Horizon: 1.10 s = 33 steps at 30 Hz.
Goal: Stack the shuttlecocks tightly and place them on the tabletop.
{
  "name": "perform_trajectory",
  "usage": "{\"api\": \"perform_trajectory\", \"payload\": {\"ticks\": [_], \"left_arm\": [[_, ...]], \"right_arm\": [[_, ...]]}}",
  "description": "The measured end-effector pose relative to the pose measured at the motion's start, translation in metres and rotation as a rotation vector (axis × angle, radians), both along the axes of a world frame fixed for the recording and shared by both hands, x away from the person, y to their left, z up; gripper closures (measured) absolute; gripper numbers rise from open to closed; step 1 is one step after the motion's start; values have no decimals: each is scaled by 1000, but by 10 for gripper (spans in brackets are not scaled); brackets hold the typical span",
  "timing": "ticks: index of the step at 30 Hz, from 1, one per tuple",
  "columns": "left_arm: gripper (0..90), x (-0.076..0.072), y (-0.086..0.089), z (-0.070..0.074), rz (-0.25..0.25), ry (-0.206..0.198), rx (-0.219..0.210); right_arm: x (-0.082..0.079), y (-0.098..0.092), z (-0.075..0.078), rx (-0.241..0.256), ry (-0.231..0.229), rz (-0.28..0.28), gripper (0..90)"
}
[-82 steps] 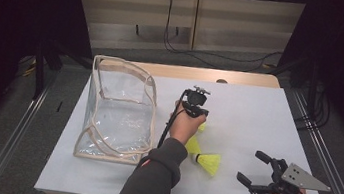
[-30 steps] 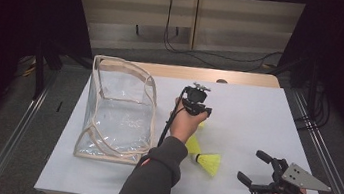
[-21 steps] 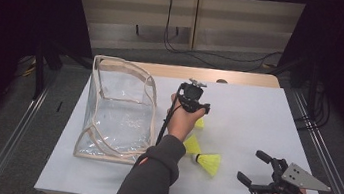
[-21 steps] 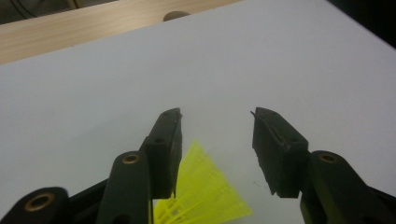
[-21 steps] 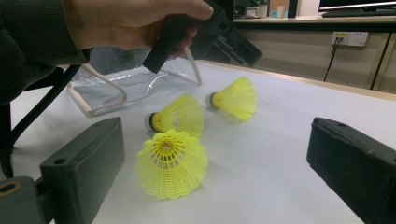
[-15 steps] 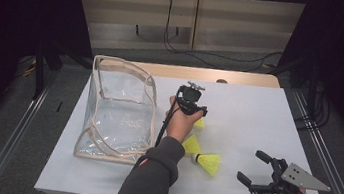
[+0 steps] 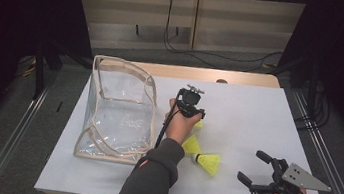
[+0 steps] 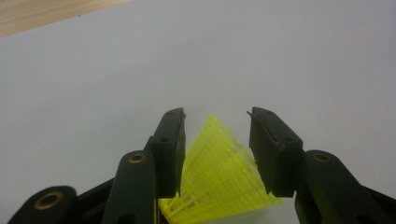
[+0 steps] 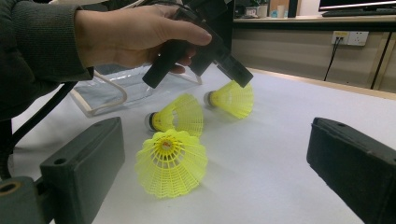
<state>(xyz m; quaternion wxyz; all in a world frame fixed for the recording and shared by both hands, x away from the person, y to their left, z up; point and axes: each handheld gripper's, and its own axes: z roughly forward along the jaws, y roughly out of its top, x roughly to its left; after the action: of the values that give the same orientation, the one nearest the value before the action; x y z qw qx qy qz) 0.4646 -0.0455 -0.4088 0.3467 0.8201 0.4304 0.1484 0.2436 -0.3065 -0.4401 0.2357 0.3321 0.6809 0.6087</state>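
Three yellow shuttlecocks lie on the white table sheet point(image 7: 258, 113). My left gripper point(image 7: 196, 114) hangs open over the far shuttlecock point(image 7: 198, 124), whose mesh skirt point(image 8: 219, 177) lies between the spread jaws. The right gripper view shows that left gripper point(image 9: 198, 81) just above the same far shuttlecock point(image 9: 232, 99). A middle shuttlecock point(image 7: 191, 144) and a near shuttlecock point(image 7: 209, 162) lie closer to the person. My right gripper point(image 7: 257, 170) rests open at the front right, facing the near shuttlecock point(image 9: 172, 163), with nothing between its jaws point(image 9: 215, 128).
A clear plastic bag with beige trim point(image 7: 118, 110) stands open on the left half of the table, beside the left hand. A strip of bare wooden tabletop point(image 7: 203, 74) runs along the far edge. Cables hang behind the table.
The left gripper has shifted slightly left, toward the bag, while staying over the far shuttlecock. The right gripper and the other shuttlecocks have not moved.
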Motion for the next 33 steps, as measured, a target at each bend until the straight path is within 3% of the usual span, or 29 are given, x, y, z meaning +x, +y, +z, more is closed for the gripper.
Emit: {"api": "perform_trajectory", "payload": {"ticks": [7,22,30,33], "left_arm": [[612,1,7,2,5,-21,13],[638,1,10,4,6,-24,11],[633,-2,9,10,-16,-22,-30],[695,-3,9,12,-26,-25,-45]], "right_arm": [[0,0,0,-2,3,1,38],[0,0,0,-2,3,-1,38],[0,0,0,-4,5,0,38],[0,1,0,-4,4,3,38]]}}
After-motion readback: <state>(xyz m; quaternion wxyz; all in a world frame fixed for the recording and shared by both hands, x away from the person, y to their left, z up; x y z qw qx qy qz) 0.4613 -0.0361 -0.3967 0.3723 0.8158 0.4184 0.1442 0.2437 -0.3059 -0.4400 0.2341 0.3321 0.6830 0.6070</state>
